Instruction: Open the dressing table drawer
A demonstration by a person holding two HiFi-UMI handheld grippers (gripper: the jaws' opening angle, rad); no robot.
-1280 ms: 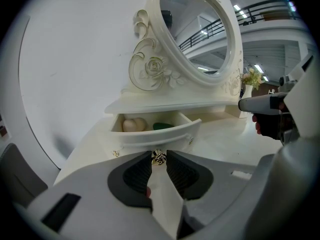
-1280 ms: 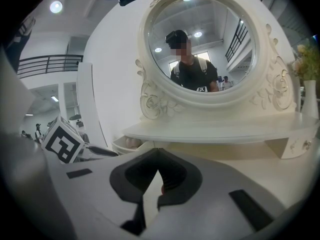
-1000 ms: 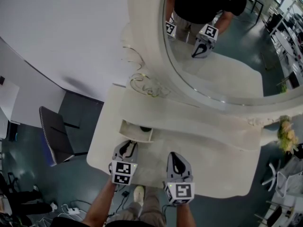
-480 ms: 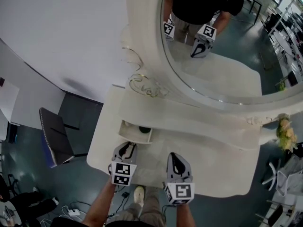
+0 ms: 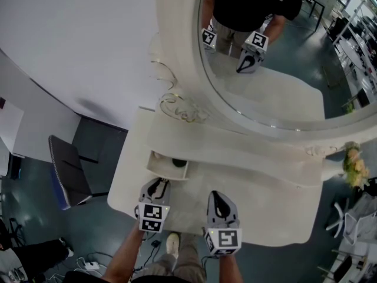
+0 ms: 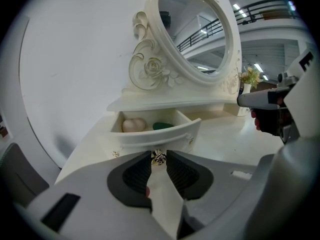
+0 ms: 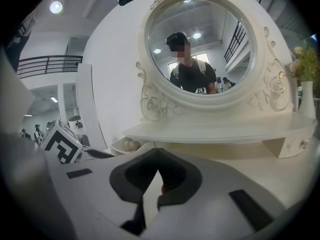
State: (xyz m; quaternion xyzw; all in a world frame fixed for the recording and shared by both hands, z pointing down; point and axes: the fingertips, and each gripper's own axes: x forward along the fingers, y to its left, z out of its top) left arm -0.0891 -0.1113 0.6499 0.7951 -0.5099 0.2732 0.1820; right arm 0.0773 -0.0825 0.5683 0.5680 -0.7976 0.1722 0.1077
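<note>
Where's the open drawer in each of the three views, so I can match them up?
Head view: the drawer is left of centre, just above the left gripper.
Left gripper view: centre, right above the jaws, which close on its knob.
Right gripper view: small, low and left of centre, just above the jaws.
Shared landmark: the oval mirror.

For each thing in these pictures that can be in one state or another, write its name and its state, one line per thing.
left drawer: pulled open, with things inside
drawer knob: gripped between the jaws
right drawer: closed
left hand-held gripper: shut on the drawer knob
right hand-held gripper: shut, empty
vase: upright
</note>
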